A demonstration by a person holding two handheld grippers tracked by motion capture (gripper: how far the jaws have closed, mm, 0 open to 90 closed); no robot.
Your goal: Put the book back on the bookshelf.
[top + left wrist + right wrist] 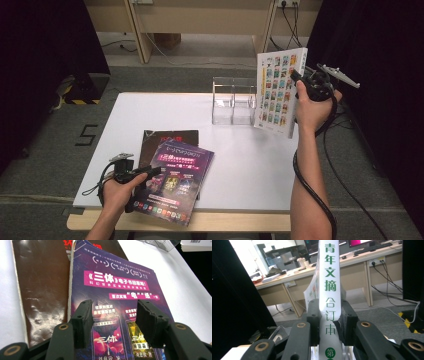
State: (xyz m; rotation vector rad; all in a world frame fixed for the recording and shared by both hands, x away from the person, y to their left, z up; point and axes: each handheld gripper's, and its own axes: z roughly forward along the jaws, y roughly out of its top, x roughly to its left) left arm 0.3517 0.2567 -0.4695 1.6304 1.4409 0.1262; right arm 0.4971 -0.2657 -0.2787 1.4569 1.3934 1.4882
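A white book [276, 95] with a grid of small colourful pictures on its cover is held upright in the air over the table's far right. My right gripper [300, 80] is shut on its spine. In the right gripper view both pads press the white spine with green characters [329, 277], and my right gripper [328, 312] points level. A purple book [177, 182] lies near the front edge, partly on a dark brown book [165, 137]. My left gripper [150, 172] stands open at the purple book's left edge. Its jaws [113, 306] are apart over the purple cover [117, 282].
A clear acrylic holder [232, 100] with two compartments stands at the back of the white table [250, 160], just left of the held book. Wooden desks [200, 20] and cables lie beyond. Black curtains flank both sides.
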